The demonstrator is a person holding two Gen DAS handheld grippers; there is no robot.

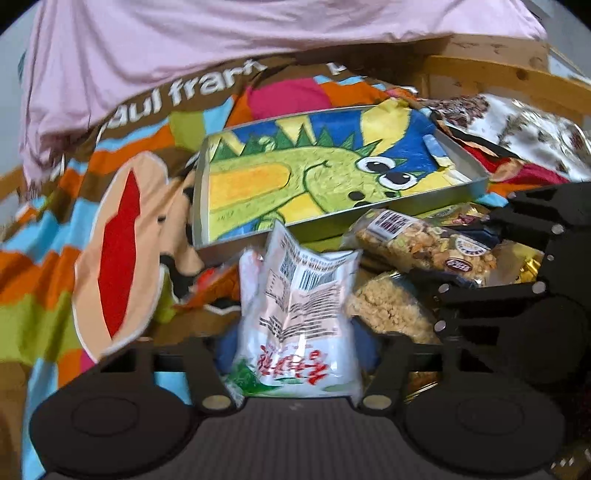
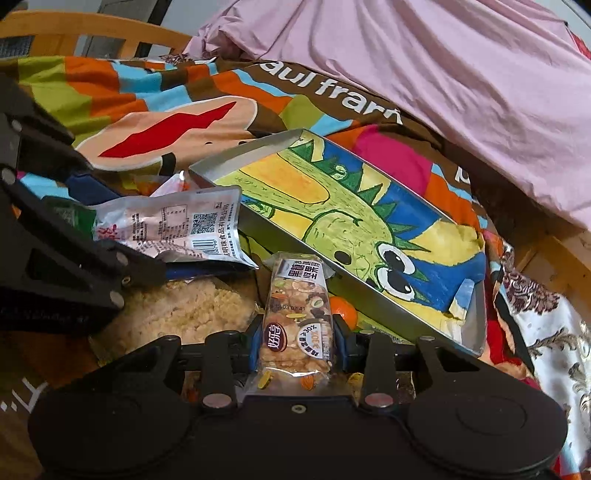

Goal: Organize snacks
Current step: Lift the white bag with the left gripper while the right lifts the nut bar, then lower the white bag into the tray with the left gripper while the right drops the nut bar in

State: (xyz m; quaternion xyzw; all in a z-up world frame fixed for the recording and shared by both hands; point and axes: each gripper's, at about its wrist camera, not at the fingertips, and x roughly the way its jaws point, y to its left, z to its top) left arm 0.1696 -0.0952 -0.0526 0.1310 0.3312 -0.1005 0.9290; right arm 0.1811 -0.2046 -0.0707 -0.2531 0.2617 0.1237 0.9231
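striped cartoon blanket fills the far left of the left wrist view, a big red-mouthed face printed on it, pink sheet bunched above. moving right: left gripper clamped on a white snack pouch — pouch stands upright between the blue pads, barcode side facing the camera, red lettering low on it. behind the pouch, a shallow metal tray lined with a green dinosaur drawing, tilted on the blanket, nothing seen inside it but the drawing. right of the pouch, a pale crumbly rice-crisp pack lies flat, and above it a clear-wrapped nut bar; the black frame of the other gripper shows at the far right edge. in the right wrist view, left to right: the left gripper's black linkage, the white snack pouch held sideways in it just beside the tray's near corner, rice-crisp pack under it. centre — right gripper pinched shut on the nut bar, bar upright between the pads, its top end touching or just short of the tray wall, cannot tell which. a small orange fruit sits just right of the bar, against the tray's outer side. floral cloth at the far right.
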